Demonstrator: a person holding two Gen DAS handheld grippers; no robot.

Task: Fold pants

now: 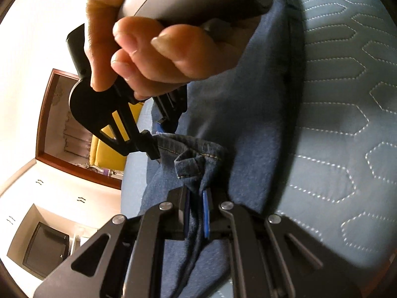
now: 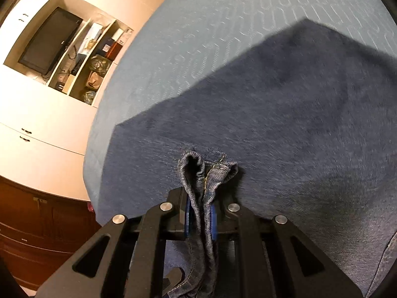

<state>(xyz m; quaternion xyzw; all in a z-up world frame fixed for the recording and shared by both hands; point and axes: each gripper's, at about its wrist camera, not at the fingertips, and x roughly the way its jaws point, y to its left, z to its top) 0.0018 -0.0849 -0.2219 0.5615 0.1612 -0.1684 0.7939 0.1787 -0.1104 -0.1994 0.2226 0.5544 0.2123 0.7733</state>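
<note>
My left gripper (image 1: pixel 196 211) is clamped on a bunched hem of the dark blue pants (image 1: pixel 260 129), which lie spread across the quilted light-blue bed (image 1: pixel 347 99). My right gripper (image 2: pixel 200 217) pinches another gathered fold of the same pants (image 2: pixel 285 114), its blue pads pressing the denim. Above the pants in the left view, my right hand (image 1: pixel 153 57) grips its handle.

Dark blue denim pants (image 2: pixel 285 114) with tan stitching along the hem bunched between the blue pads (image 2: pixel 214 221) of the black right gripper (image 2: pixel 200 219). Beyond them the bedcover (image 2: pixel 223 24) is pale blue, quilted in white arrow-like stitching. The cabinet (image 2: pixel 44 114) looks cream, perhaps white under warm light.
</note>
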